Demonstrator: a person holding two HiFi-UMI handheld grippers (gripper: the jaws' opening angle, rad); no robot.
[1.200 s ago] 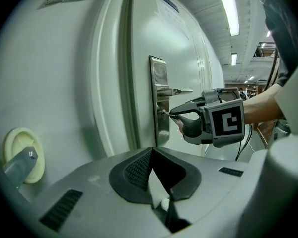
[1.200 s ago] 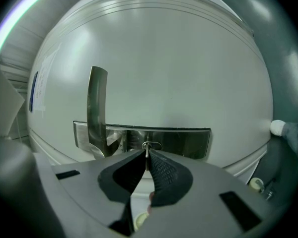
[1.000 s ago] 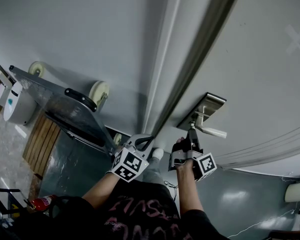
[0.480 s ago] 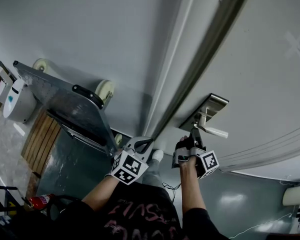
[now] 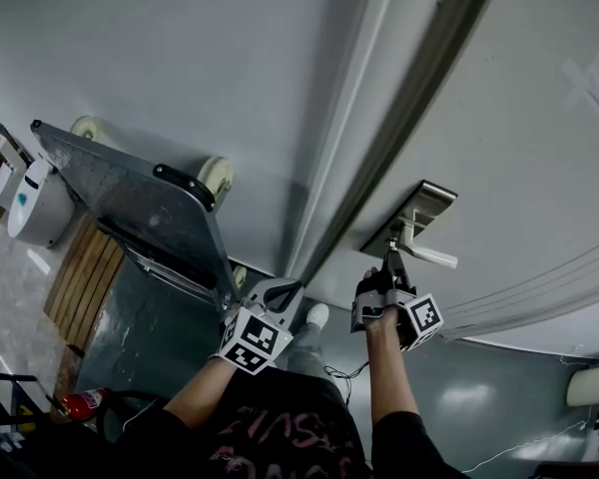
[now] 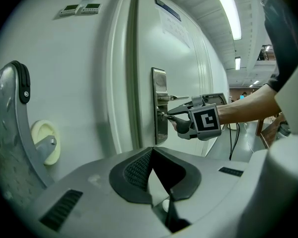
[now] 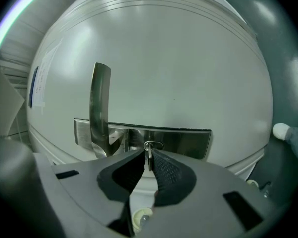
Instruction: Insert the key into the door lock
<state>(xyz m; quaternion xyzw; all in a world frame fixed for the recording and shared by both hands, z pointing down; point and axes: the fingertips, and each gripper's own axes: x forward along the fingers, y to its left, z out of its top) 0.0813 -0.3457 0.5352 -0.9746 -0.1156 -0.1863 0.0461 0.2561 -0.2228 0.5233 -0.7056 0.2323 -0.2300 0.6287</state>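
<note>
We see the key (image 7: 149, 157) edge-on btwn the pads of the right gripper (image 7: 149, 151). Its far end is at the keyhole in the steel lock plate (image 7: 188, 142), just right of the lever handle (image 7: 100, 103). Whether the blade is fully home we can't tell, though it looks seated. The right gripper's jaws have just been opening: they stand narrow, w/ the pads just beside the key's flat head & apparently no longer pinching it. The left gripper (image 6: 151, 157) is closed, pads meeting at the tips w/ nothing btwn them. It sits well left of the lock & nearer to us, pointing toward the door (image 6: 184, 58). Handling, as we judge it: the key is small, light, stiff metal, thin & smooth. It could slip or twist btwn the pads if taken near its edge. The best hold is prob. on the flat faces of the head, pads square across it, w/ the blade left free & in line w/ the keyhole. It shouldn't bend under a gentle push, but a skewed push could jam it, so any further press should go straight along the blade. If it's in, the lock prob. carries it w/o help, & the task looks near done.
</note>
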